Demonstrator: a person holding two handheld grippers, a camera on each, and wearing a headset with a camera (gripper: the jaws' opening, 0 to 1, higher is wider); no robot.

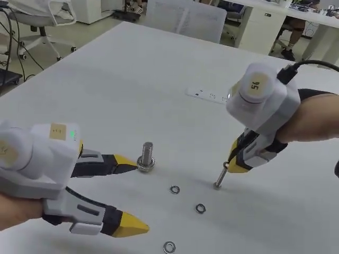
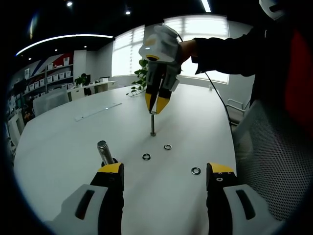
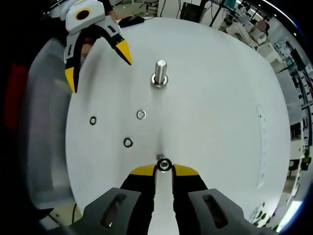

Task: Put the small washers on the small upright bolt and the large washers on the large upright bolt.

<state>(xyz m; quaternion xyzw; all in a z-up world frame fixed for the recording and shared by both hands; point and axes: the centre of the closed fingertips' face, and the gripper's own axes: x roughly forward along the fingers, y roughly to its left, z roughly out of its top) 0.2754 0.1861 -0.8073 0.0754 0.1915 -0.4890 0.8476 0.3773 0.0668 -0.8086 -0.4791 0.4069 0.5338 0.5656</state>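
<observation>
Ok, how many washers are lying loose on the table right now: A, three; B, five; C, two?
A: first washer by the large bolt, second washer by the small bolt, third washer nearest the camera, all flat on the table.

left tool (image 1: 140,197): white body, black jaws, yellow tips, green light (image 1: 70,134) | right tool (image 1: 231,168): same colours, "56" label (image 1: 256,84), black cable (image 1: 312,63) | dark sleeve (image 2: 225,49)

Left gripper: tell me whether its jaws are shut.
No, the left gripper has its two yellow-tipped jaws spread wide apart, gripping nothing.
</observation>
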